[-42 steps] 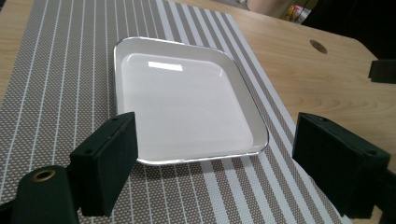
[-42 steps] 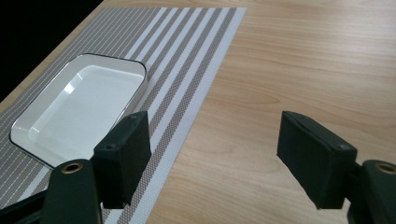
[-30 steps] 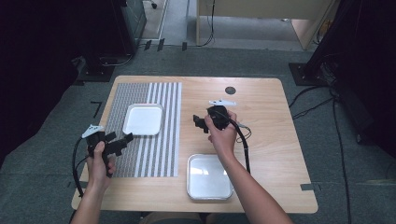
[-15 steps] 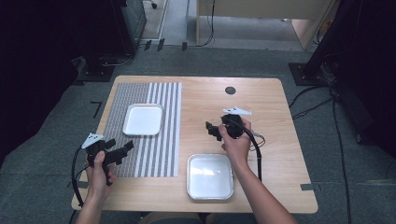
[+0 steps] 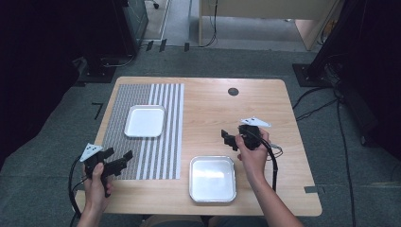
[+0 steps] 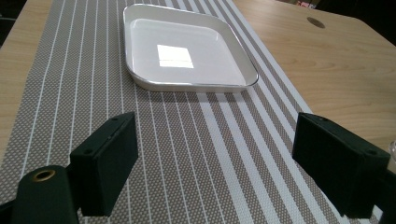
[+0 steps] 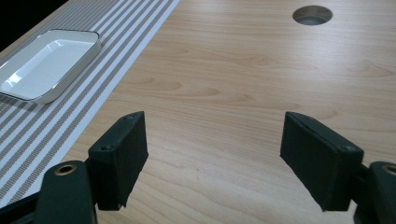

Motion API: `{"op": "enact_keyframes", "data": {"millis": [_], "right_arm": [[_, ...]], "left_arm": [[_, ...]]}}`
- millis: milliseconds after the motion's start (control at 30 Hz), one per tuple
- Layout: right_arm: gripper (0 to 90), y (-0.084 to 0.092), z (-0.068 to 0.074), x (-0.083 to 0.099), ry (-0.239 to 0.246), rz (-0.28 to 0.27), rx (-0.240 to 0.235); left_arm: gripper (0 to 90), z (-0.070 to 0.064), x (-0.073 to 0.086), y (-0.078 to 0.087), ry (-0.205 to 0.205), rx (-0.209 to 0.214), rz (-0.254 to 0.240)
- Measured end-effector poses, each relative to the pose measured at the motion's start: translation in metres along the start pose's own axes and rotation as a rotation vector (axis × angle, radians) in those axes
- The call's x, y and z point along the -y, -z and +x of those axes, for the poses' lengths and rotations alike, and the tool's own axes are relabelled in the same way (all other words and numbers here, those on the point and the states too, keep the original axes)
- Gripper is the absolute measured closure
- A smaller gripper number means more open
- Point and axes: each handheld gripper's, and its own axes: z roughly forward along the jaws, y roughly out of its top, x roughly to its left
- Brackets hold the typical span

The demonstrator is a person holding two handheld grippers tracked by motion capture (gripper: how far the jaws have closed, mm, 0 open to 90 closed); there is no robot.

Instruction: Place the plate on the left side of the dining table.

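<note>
My left gripper [image 5: 117,154] is held open over the front left corner of the striped mat [image 5: 142,137], with nothing between its jaws. In the left gripper view, the left gripper [image 6: 215,168] faces a white tray [image 6: 187,51] lying empty farther up the mat [image 6: 93,93]. On the bare wood right of centre, my right gripper [image 5: 227,139] also stands open and empty, pointing left. The right gripper [image 7: 212,158] looks along the tabletop, with the white tray [image 7: 42,63] at far left. A second, metal-rimmed tray [image 5: 212,178] lies empty near the front edge, just below the right hand.
The white tray [image 5: 144,120] rests on the mat's upper half. A round cable hole [image 5: 233,91] sits near the table's far edge, and the hole [image 7: 312,14] is ahead of the right gripper. Cables trail from both grippers toward the front edge.
Both grippers have drawn back toward the person. The right one moved right and nearer from the table's middle. The left one slid toward the front left corner.
</note>
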Motion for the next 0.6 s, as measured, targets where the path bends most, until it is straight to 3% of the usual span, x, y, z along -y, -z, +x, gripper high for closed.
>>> {"op": "enact_keyframes", "data": {"millis": [267, 467, 600], "right_arm": [[23.6, 0.018, -0.016, 0.013, -0.024, -0.017, 0.014], [23.5, 0.028, -0.028, 0.026, -0.046, -0.022, 0.036], [23.6, 0.034, -0.038, 0.036, -0.060, -0.020, 0.053]], "left_arm": [[14.4, 0.004, 0.009, 0.015, -0.021, -0.020, -0.006], [14.4, 0.012, 0.017, 0.021, 0.001, -0.037, -0.011], [14.4, 0.015, 0.022, 0.023, -0.007, -0.056, -0.013]]}}
